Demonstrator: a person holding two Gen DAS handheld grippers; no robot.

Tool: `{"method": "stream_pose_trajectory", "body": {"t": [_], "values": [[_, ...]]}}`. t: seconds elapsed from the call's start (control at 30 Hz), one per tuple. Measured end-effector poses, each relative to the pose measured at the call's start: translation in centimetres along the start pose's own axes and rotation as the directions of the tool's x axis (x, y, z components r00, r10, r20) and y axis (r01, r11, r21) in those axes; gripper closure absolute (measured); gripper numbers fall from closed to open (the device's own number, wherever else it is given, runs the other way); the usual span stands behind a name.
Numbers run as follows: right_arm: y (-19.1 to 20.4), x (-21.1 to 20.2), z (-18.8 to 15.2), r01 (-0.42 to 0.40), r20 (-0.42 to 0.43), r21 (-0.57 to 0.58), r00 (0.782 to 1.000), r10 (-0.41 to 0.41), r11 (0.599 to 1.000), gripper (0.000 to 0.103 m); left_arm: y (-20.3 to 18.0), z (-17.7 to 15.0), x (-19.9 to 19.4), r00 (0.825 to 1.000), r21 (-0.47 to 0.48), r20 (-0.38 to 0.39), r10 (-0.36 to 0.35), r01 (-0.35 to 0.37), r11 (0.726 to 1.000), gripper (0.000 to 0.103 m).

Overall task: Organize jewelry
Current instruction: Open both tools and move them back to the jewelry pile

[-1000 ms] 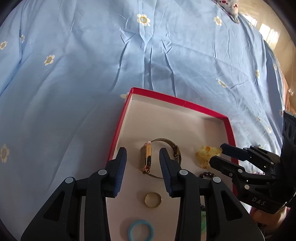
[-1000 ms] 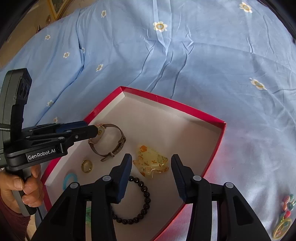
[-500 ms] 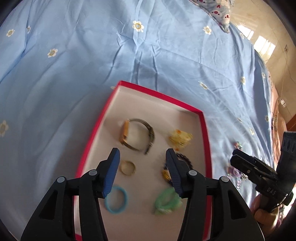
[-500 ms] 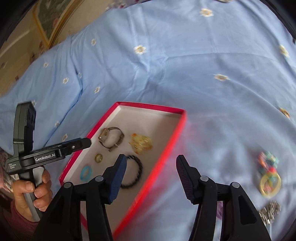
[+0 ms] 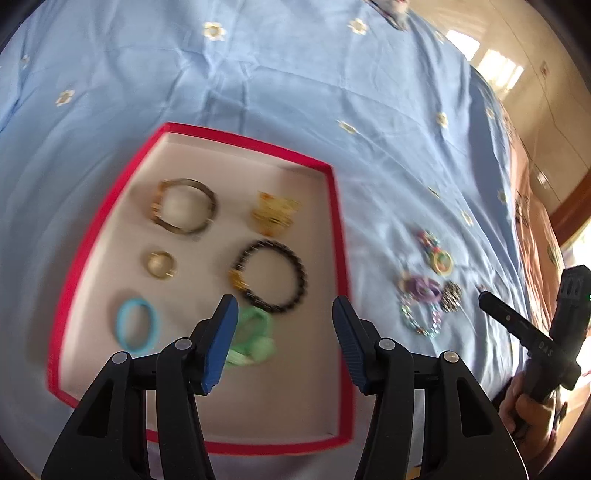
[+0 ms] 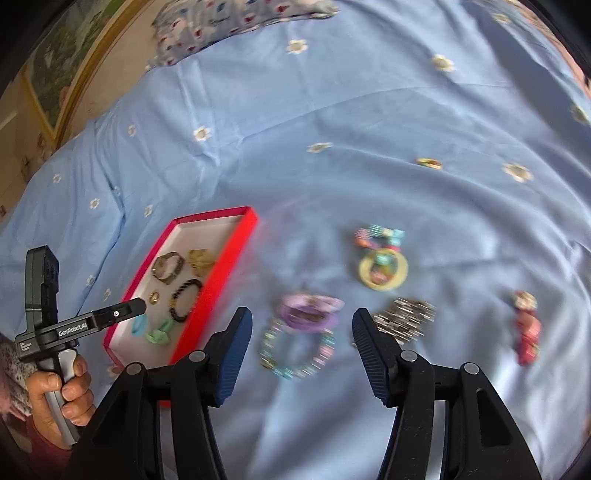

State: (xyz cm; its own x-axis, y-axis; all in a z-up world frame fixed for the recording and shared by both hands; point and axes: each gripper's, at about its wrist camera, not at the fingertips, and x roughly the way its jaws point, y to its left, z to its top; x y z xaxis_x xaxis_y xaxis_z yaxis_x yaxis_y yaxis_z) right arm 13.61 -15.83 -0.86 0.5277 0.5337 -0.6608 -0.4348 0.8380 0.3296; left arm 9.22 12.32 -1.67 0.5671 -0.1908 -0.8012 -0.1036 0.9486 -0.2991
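Both grippers are spread wide with nothing between their fingers: the left gripper (image 5: pixel 282 343) hangs above the near part of the red box (image 5: pixel 338 229), and the right gripper (image 6: pixel 301 352) hovers over loose pieces on the blue bedsheet (image 6: pixel 332 110).

That sheet is pale blue with small daisy prints and soft creases, draped over a bed; a patterned pillow (image 6: pixel 236 18) lies at its far end, a framed picture (image 6: pixel 55 70) leans at the left in the right wrist view, and sunlit flooring (image 5: pixel 517 55) shows past the bed in the left wrist view.

Inside the box lie a watch (image 5: pixel 183 205), a yellow clip (image 5: pixel 273 212), a gold ring (image 5: pixel 160 264), a black bead bracelet (image 5: pixel 271 275), a blue ring (image 5: pixel 136 325) and a green piece (image 5: pixel 253 338). Outside it, on the sheet, sit a purple piece (image 6: pixel 308 310) touching a pastel bead bracelet (image 6: pixel 295 350), a silver pile (image 6: pixel 404 319), a yellow ring charm (image 6: pixel 382 267) and a red piece (image 6: pixel 526 328).

Compared with a second ago, both grippers have pulled back and up from the box; the right one has swung off the yellow clip to the loose pieces, and its jaws stand wider.

Open sheet lies between the box's right wall and the loose pieces, and widely beyond them.
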Motion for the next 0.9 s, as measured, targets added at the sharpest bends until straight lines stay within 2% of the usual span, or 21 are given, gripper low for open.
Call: {"method": "stream_pose_trajectory", "body": {"t": [0.33, 0.6, 0.9], "values": [[-5.1, -3.6, -2.7, 0.073, 0.027, 0.110, 0.997, -0.076, 0.991, 0.044, -5.3, -1.3, 1.8, 0.997, 0.095, -0.055, -0.045, 0.050, 0.994, 0.051], [-7.2, -5.4, -2.7, 0.120, 0.063, 0.138, 0.990, -0.129, 0.983, 0.043, -9.3, -1.1, 3.4, 0.995, 0.182, -0.084, -0.060, 0.074, 0.981, 0.051], [-8.9, -5.6, -2.6, 0.165, 0.065, 0.159, 0.982, -0.177, 0.973, 0.041, -11.8, -0.4, 5.3, 0.992, 0.238, -0.108, -0.061, 0.085, 0.968, 0.051]]}}
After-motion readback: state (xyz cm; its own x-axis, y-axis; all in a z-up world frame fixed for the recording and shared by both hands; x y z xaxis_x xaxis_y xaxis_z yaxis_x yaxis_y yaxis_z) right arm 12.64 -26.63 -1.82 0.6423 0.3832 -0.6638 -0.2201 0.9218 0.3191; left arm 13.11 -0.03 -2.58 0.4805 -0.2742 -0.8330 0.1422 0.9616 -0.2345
